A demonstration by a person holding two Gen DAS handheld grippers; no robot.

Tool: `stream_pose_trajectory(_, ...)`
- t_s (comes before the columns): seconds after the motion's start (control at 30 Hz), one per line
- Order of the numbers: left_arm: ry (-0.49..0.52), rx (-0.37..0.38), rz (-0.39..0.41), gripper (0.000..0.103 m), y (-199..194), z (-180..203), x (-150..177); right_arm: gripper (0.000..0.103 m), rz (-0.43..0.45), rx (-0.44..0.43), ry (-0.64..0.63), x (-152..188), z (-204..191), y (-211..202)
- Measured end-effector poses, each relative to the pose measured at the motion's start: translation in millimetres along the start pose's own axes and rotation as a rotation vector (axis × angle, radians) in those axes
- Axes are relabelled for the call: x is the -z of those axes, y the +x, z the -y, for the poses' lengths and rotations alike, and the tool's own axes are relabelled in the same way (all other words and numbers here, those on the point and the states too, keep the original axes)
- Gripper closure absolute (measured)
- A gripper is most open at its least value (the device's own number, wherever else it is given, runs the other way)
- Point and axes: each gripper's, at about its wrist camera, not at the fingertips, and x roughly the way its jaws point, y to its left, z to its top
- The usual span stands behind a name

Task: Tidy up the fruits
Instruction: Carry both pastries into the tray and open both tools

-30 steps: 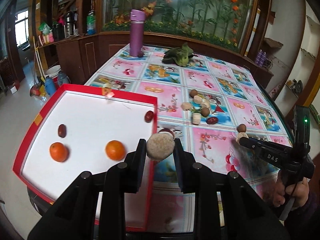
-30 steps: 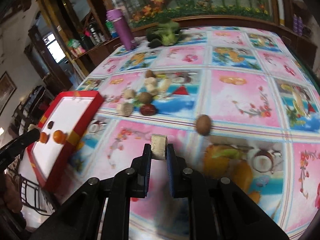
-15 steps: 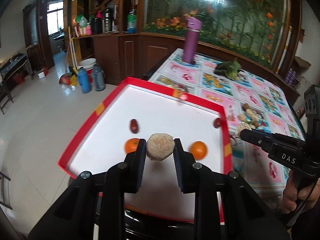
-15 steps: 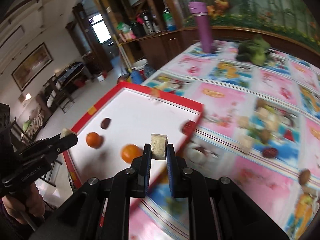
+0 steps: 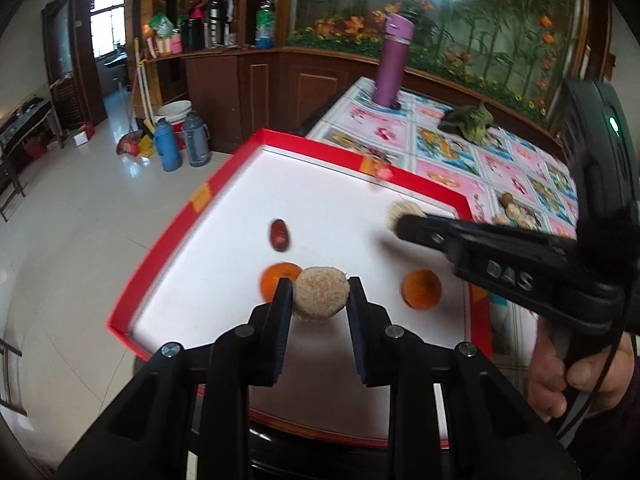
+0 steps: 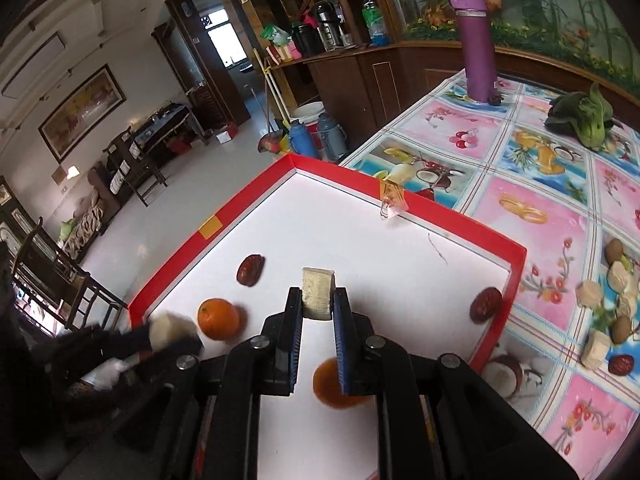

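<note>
My left gripper (image 5: 320, 300) is shut on a round tan slice (image 5: 320, 296) and hovers over the white floor of the red-rimmed tray (image 5: 172, 236). In the tray lie two oranges (image 5: 421, 290) and a dark red date (image 5: 280, 234). My right gripper (image 6: 318, 300) is shut on a pale rectangular chunk (image 6: 318, 292), also above the tray (image 6: 240, 216), near its middle. A second date (image 6: 485, 304) rests against the tray's right wall. The left gripper (image 6: 176, 340) shows blurred at the lower left of the right wrist view.
Several loose fruit pieces (image 6: 616, 304) lie on the patterned tablecloth right of the tray. A purple flask (image 6: 476, 40) and a green leafy vegetable (image 6: 584, 116) stand at the far end. Off the tray's left edge the floor drops away, with flasks (image 5: 168, 148) and a broom.
Both grippers have swung left from the tablecloth to above the tray, each still carrying its piece. The right gripper has come in close beside the left.
</note>
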Motion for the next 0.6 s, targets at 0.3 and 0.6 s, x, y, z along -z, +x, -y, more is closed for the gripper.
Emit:
stream_pose_trajectory(0.3,0.044,-0.018,-0.091,0.074,26,16,13,0.090,-0.101,0.040,0.021,-4,7,27)
stream_pose_trajectory(0.6,0.053,-0.055,-0.139,0.069,34,21,17,0.086,-0.148,0.050,0.037,-4,9,27)
